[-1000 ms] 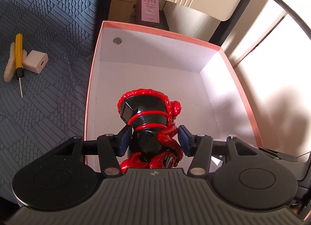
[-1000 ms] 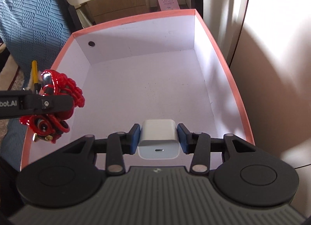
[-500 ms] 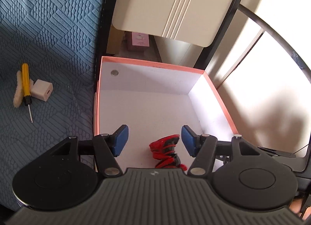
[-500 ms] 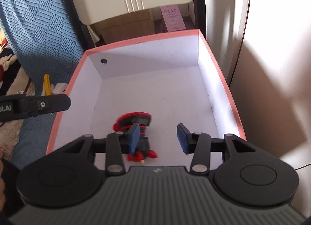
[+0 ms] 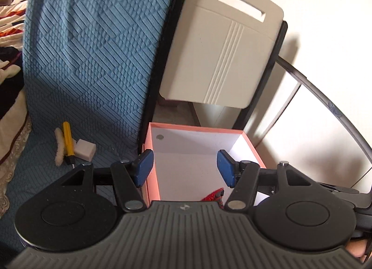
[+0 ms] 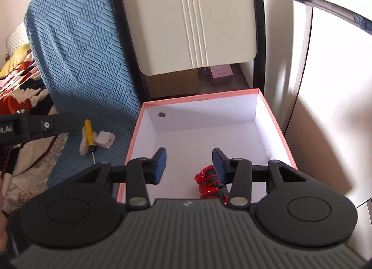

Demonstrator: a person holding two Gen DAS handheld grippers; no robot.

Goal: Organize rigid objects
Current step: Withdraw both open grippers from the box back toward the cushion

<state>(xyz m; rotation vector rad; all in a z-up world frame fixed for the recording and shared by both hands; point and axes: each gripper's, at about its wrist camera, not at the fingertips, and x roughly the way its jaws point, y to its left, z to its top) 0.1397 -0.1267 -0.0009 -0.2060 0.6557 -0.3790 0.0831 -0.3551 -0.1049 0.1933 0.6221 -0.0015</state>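
Both our left gripper and right gripper hang fingers apart, empty, red toy in the pink box; next, we judge, the white charger mid-left.

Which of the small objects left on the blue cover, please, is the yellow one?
The screwdriver, with its yellow handle and thin metal tip. It lies between the pale fuzzy strip and the white charger block, which are both whitish.

right gripper jaws apart, empty | red toy in pink box
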